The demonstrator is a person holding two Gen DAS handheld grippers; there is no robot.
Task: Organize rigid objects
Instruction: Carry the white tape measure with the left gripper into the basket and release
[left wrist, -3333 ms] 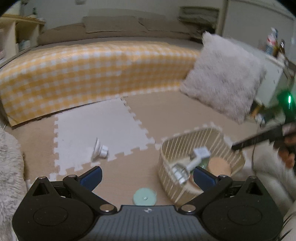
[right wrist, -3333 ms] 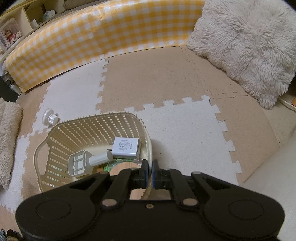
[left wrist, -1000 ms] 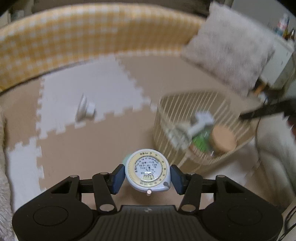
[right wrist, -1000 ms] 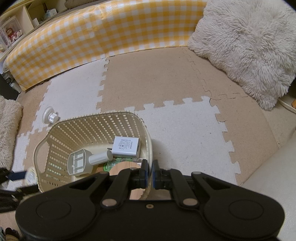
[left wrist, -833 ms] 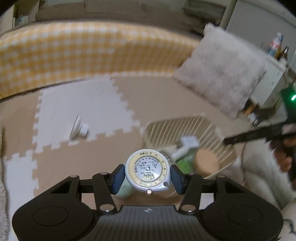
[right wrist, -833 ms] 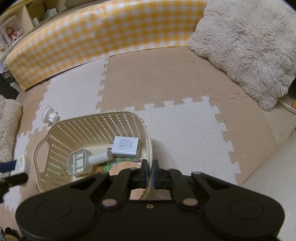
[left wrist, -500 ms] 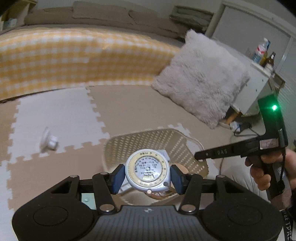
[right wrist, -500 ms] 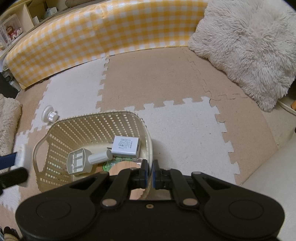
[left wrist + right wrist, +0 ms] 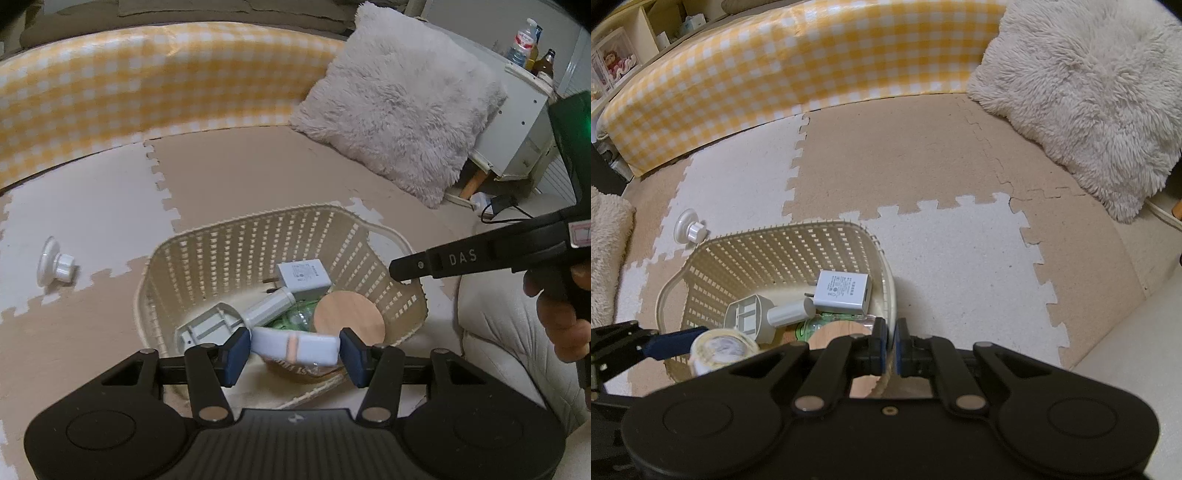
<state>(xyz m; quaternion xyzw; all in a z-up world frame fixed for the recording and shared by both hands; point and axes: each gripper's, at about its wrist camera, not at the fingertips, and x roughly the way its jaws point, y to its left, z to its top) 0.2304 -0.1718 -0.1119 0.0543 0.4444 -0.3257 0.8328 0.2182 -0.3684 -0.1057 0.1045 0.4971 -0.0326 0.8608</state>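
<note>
- Left tool (image 9: 294, 354) grasps the round tape measure (image 9: 295, 349) by its rim, edge-on between the blue pads – held over the near edge of the basket (image 9: 380, 230), likely so it drops clear of the wall.
- Right tool (image 9: 890, 347) is clamped on the basket's near rim; probably steadying the basket for the drop.
- Already in the basket: white charger (image 9: 303, 275), grey-white handled gadget (image 9: 236, 319), wooden disc (image 9: 349, 314), something green beneath, unclear what.
- Suction hook (image 9: 55, 266) lies on a white floor tile, well apart from the basket's left edge – judged the remaining item.
- Floor: beige and white interlocking foam tiles (image 9: 923, 155).
- Room: yellow gingham bumper (image 9: 798, 62) along the far edge, fluffy cushion (image 9: 1082, 92) at the right, white cabinet (image 9: 517, 129) with bottles behind it.
</note>
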